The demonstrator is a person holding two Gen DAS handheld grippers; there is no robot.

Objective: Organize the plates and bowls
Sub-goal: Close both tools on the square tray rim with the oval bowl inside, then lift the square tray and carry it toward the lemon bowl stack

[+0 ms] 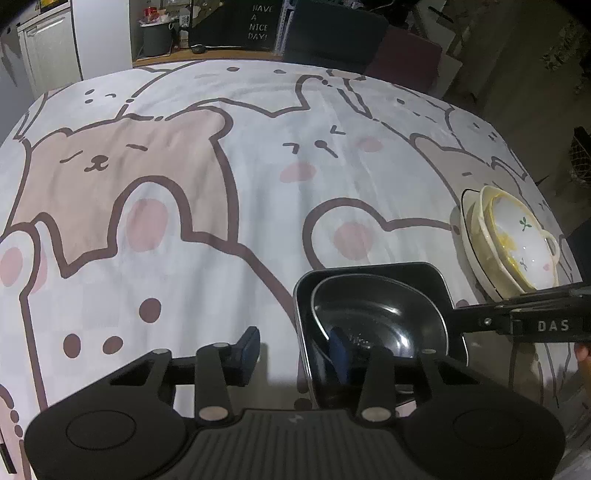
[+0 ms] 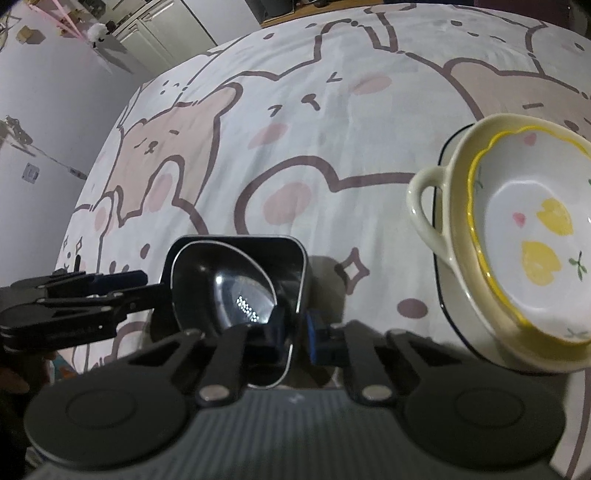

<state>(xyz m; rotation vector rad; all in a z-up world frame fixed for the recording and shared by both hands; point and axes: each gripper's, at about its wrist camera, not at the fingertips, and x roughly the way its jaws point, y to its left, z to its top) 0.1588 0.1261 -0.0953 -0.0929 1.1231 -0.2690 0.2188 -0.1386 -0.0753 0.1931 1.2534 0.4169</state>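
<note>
Mid-stacking: left gripper (image 1: 295,350) wide open astride the black square dish's (image 1: 436,275) rim, right gripper (image 2: 291,328) narrowly straddling it, grip unclear; next, carry toward the cream bowl stack (image 2: 517,236) near the table's right edge.

Cartoon-bear tablecloth (image 1: 258,206) under stacked dishes (image 2: 517,236)

Cartoon-bear tablecloth (image 1: 192,177), lettered sign (image 1: 261,23)
</note>
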